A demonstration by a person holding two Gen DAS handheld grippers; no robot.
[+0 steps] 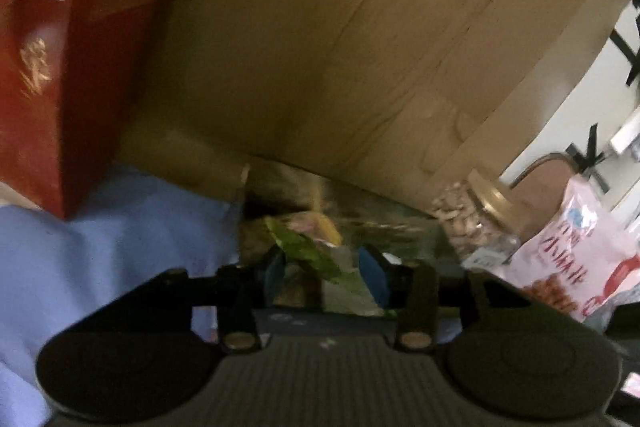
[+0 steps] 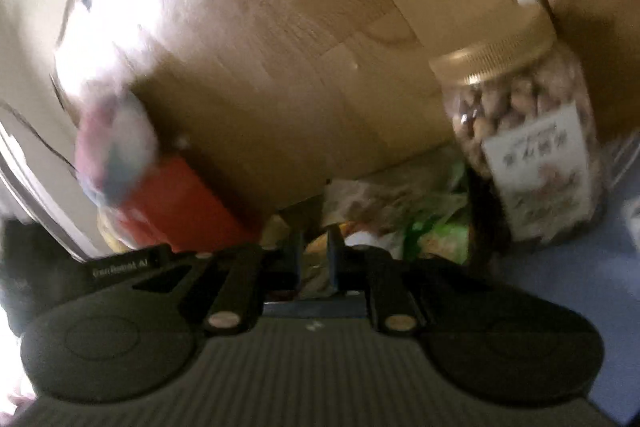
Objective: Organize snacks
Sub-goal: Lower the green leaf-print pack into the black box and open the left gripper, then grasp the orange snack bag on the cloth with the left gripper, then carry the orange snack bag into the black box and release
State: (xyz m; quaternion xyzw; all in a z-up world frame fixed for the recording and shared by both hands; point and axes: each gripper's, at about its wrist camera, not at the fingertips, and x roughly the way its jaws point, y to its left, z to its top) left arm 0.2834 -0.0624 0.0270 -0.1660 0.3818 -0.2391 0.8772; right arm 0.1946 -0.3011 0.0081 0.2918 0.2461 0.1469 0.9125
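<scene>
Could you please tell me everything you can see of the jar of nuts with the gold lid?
The jar of nuts is clear, seemingly plastic, with a ribbed gold screw lid that is on. It is filled with pale nuts and carries a white label whose print is too blurred to read. It appears to stand on the blue cloth, next to crinkly snack packets. The left wrist view shows it beside a pink bag. Neither claw touches it.

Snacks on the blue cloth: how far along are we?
Early. Nothing looks sorted: the red box, nut jar, pink bag and a clear bag of mixed snacks are loose. The left gripper straddles a green packet; the right gripper is nearly shut, its grasp unclear.
</scene>
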